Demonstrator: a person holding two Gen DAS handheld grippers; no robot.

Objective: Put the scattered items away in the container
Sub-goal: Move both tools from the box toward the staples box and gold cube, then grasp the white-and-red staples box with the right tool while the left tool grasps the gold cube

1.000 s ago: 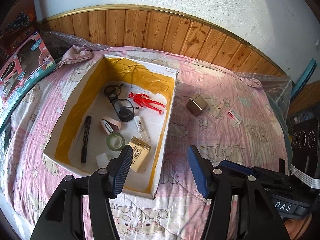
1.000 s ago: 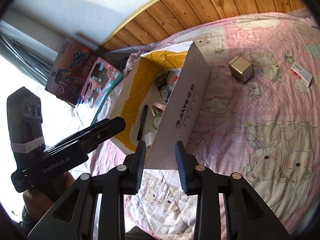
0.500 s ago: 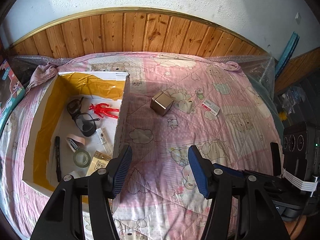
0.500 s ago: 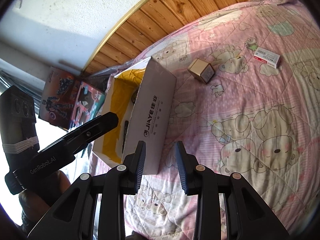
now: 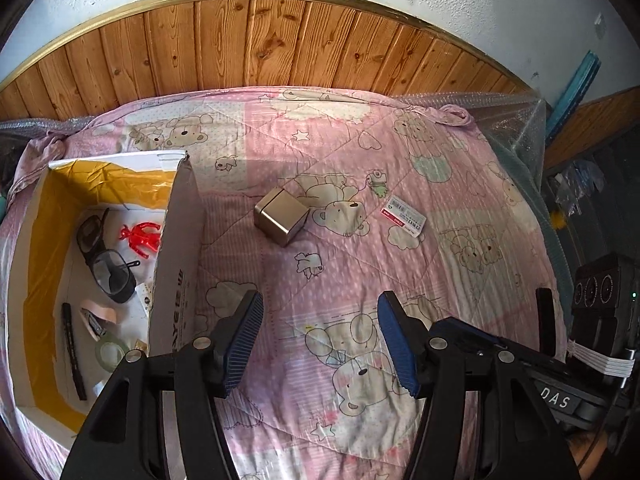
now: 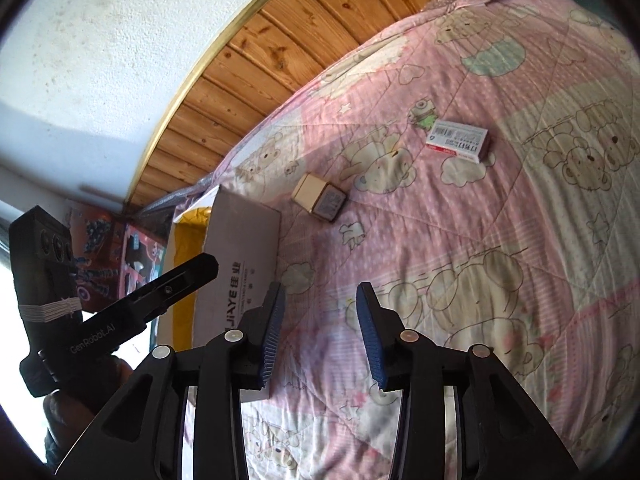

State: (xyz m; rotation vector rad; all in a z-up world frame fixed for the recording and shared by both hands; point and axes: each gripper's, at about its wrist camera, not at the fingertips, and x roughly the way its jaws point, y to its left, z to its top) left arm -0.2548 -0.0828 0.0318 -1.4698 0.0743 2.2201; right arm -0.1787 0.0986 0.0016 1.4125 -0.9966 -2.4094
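A white cardboard box lined with yellow tape sits at the left of the bed and holds glasses, a red figure, a pen, tape and other small items. On the pink quilt to its right lie a small gold cube box and a flat white-and-red packet. My left gripper hovers open over the quilt, short of the cube. My right gripper is open too, beside the box wall, with the cube and packet ahead.
A wooden headboard and white wall run behind the bed. Bubble wrap lines the right edge. Toy boxes stand beyond the cardboard box at the left. A hand holds the left gripper's body.
Both views have swung right, away from the box interior toward the open quilt. The cube and packet now sit nearer the centre. Both grippers stay open and empty.
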